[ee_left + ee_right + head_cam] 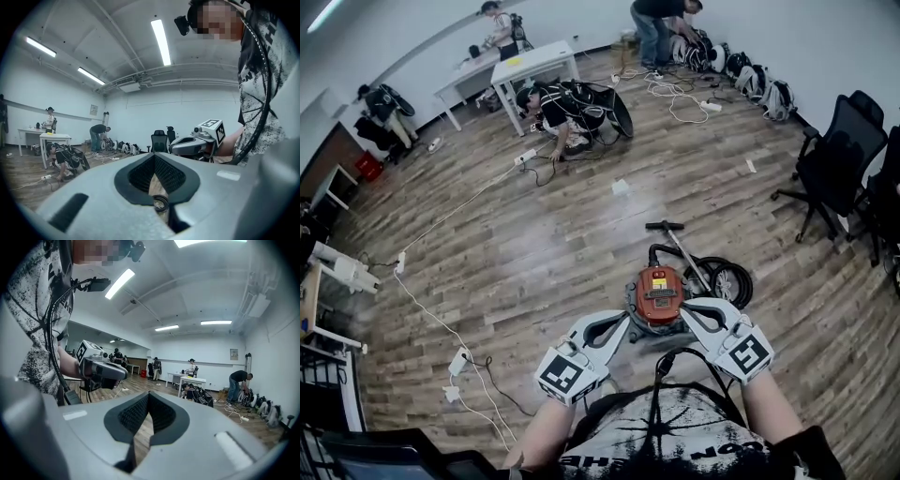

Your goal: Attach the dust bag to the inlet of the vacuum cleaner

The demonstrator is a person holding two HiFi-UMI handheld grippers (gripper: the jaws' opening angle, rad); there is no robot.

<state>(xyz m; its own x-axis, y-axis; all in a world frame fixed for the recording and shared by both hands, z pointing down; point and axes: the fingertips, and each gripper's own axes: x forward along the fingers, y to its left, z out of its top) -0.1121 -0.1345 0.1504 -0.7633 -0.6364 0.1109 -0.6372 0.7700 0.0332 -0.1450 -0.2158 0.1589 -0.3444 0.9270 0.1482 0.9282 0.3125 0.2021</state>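
On the wooden floor in front of me stands the vacuum cleaner, with an orange top, a black hose coiled at its right and a handle bar behind. My left gripper and right gripper hover level just above it, tips pointing toward each other. Both are shut with nothing between the jaws. The left gripper view looks over its closed jaws at the right gripper. The right gripper view looks over its closed jaws at the left gripper. No dust bag shows in any view.
White cables and a power strip run over the floor at the left. A person crouches beside bags near white tables. Black office chairs stand at the right. Backpacks line the far wall.
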